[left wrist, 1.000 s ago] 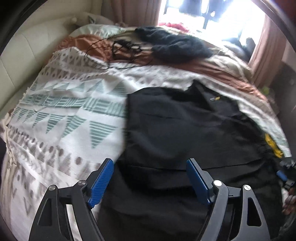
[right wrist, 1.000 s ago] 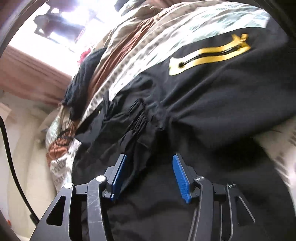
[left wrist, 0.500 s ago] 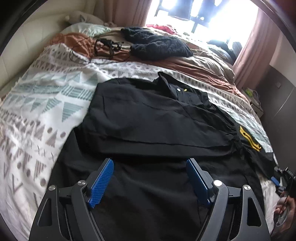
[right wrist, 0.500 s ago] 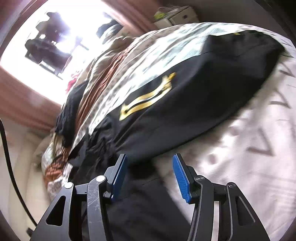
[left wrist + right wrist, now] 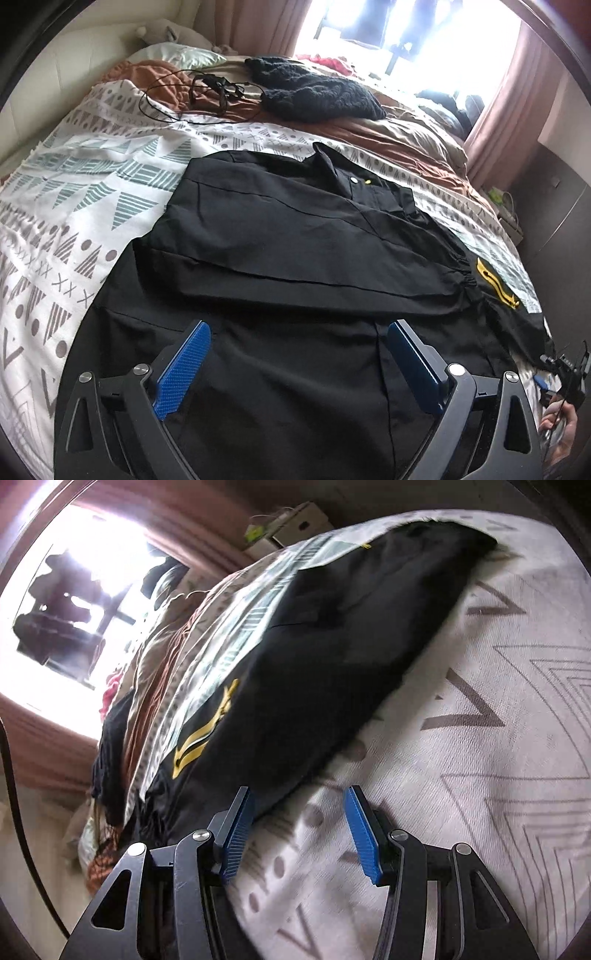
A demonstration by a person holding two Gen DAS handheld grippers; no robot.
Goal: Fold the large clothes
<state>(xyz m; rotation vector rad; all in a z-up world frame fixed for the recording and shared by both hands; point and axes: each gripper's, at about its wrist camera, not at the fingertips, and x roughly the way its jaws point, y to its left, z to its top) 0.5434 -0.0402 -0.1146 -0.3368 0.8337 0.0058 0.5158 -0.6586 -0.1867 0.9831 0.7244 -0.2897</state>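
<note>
A large black shirt (image 5: 295, 251) lies spread on the patterned bedspread (image 5: 74, 206), collar toward the window, one sleeve folded across its body. Its other sleeve, with a yellow emblem (image 5: 493, 282), stretches right toward the bed's edge. My left gripper (image 5: 299, 365) is open and empty above the shirt's lower part. In the right wrist view the sleeve (image 5: 332, 657) with the emblem (image 5: 207, 731) runs from lower left to upper right. My right gripper (image 5: 299, 834) is open and empty over the bedspread (image 5: 480, 775), its left finger (image 5: 238, 834) at the sleeve's edge.
A dark knitted garment (image 5: 314, 92) and black cables (image 5: 207, 92) lie at the far end of the bed. A pillow (image 5: 177, 57) sits by the headboard. Pink curtains (image 5: 517, 103) and a bright window are behind. A nightstand (image 5: 284, 520) stands beside the bed.
My left gripper has pulled back and swung right, bringing the whole shirt into view. My right gripper has slid off the shirt's gathered shoulder along the sleeve onto the bedspread. Both stayed open.
</note>
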